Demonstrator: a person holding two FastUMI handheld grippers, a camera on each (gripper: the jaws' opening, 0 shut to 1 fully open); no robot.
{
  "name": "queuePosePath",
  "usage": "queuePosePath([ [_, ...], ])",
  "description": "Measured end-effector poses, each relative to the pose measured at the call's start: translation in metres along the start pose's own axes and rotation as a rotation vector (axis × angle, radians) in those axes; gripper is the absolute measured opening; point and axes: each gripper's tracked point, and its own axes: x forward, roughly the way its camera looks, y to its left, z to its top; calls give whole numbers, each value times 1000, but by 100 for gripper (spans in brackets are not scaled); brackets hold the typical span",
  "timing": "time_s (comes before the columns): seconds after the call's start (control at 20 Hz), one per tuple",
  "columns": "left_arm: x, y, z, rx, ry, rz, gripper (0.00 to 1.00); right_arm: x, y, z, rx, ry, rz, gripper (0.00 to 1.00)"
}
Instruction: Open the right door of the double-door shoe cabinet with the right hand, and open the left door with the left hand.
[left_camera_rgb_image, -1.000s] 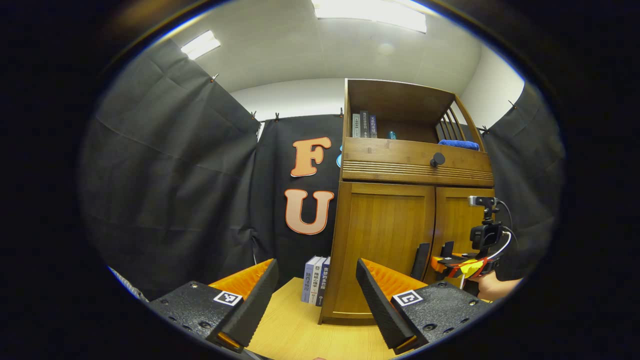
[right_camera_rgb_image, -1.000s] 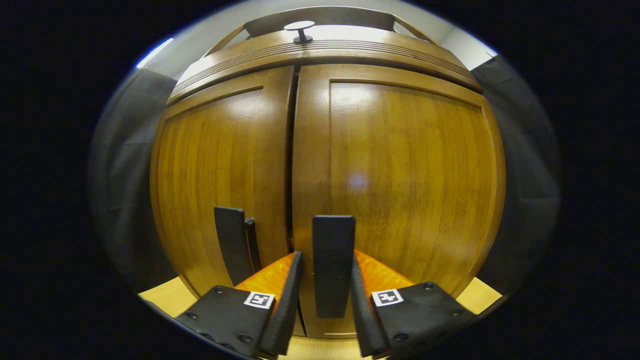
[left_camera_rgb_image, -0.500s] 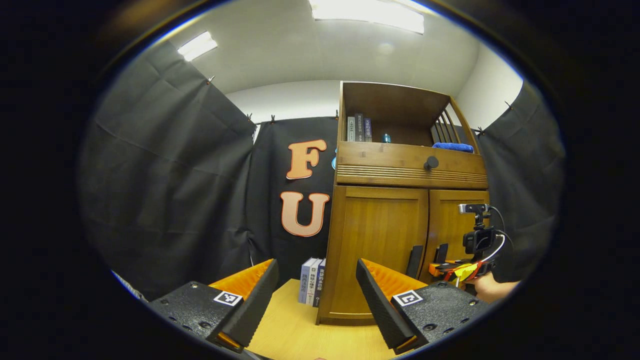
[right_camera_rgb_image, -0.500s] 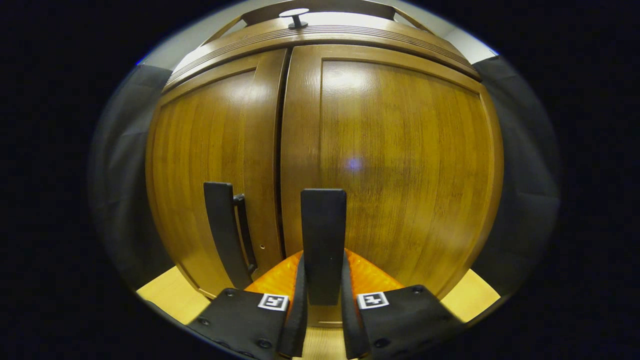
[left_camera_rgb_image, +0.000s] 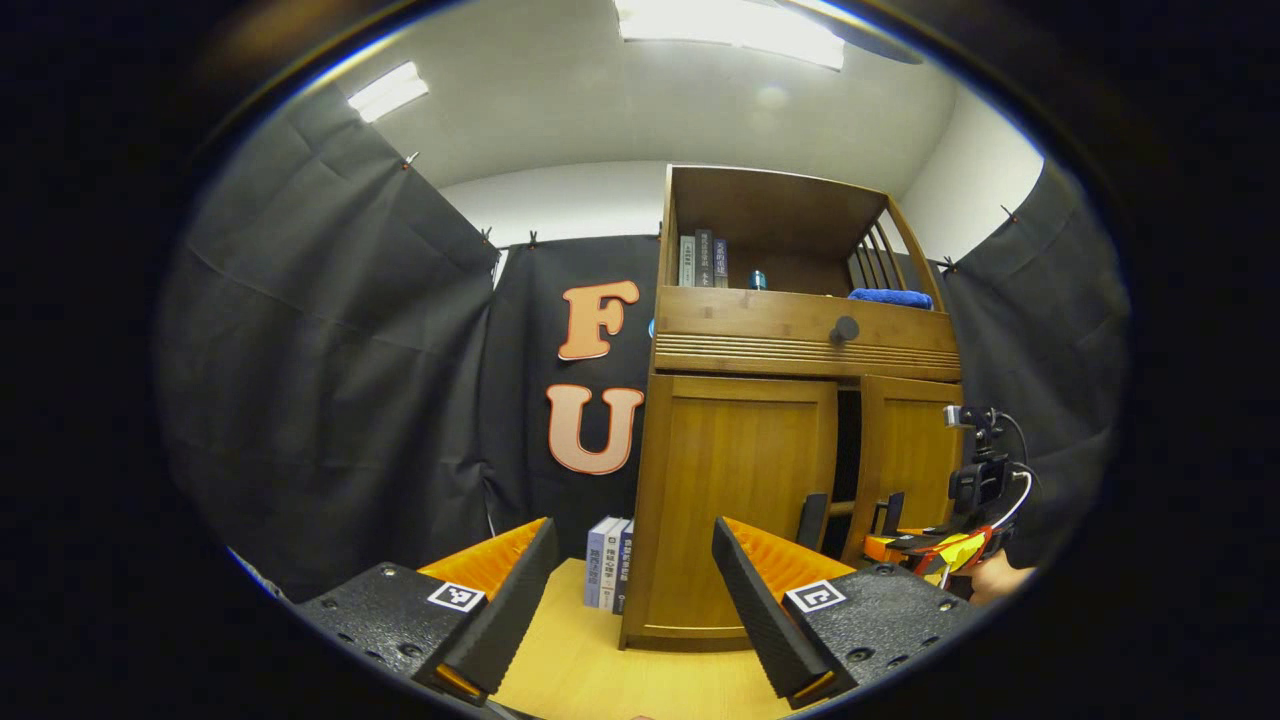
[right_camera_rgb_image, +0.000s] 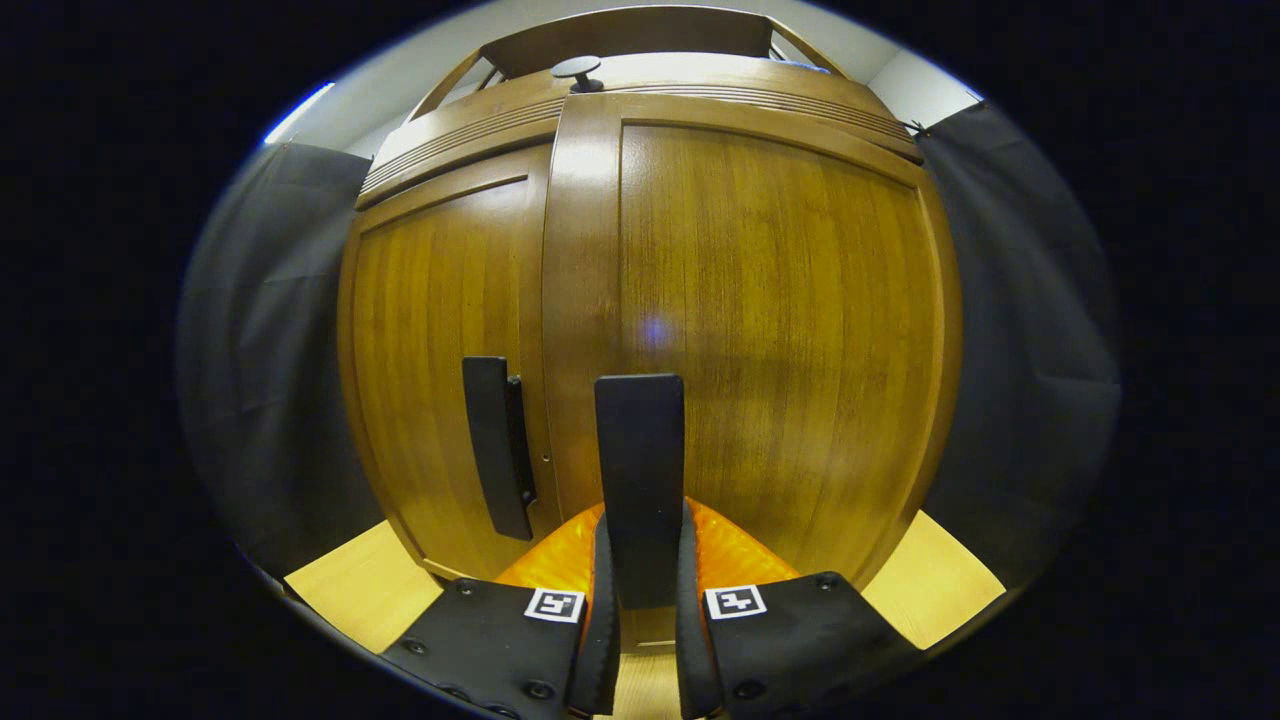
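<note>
So the right gripper (right_camera_rgb_image: 640, 600) is clamped on the right door handle (right_camera_rgb_image: 640, 470), both fingers squeezing the flat dark bar from either side, and the right door (right_camera_rgb_image: 760, 320) stands cracked open, with a dark gap between it and the left door (left_camera_rgb_image: 740, 500) in the left gripper view. The shoe cabinet (left_camera_rgb_image: 800, 340) stands on a pale wooden table (left_camera_rgb_image: 600, 670), off to the right of the left gripper (left_camera_rgb_image: 630, 600), whose fingers are spread wide with nothing between them, well short of the cabinet.

To do this step well, I'd pull along the arc of the hinge instead of straight back, letting the wrist turn with the door so the handle doesn't twist out of the pads. Go slow, since the cabinet looks light enough to slide or tip on that smooth tabletop. Then the left gripper has to come in for the left door handle (right_camera_rgb_image: 497, 445), which sits just beside the gripped one.

Material-wise: glossy varnished wood with vertical grain, framed panel doors, a ribbed strip under the drawer knob (left_camera_rgb_image: 845, 328). Handles are slim upright bars, probably matte plastic or painted metal, hard to tell with the fisheye. Finger pads look ridged, which should grip well.
</note>
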Motion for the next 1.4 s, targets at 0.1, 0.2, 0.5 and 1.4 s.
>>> queuePosePath([
  [0.1, 1, -5, 1, -5, -2, -8, 92, -13, -4, -1, 5, 2, 4, 27],
  [0.2, 0, -13, 2, -10, -9, -22, 95, -27, -10, 0, 11, 5, 11, 27],
  [0.5, 7, -31, -2, -45, -12, -57, 94, -70, -27, -6, 24, 1, 34, 34],
  [1.4, 10, -61, -40, -72, 48, -113, 91, -179, -153, -10, 82, 1, -187, 34],
])
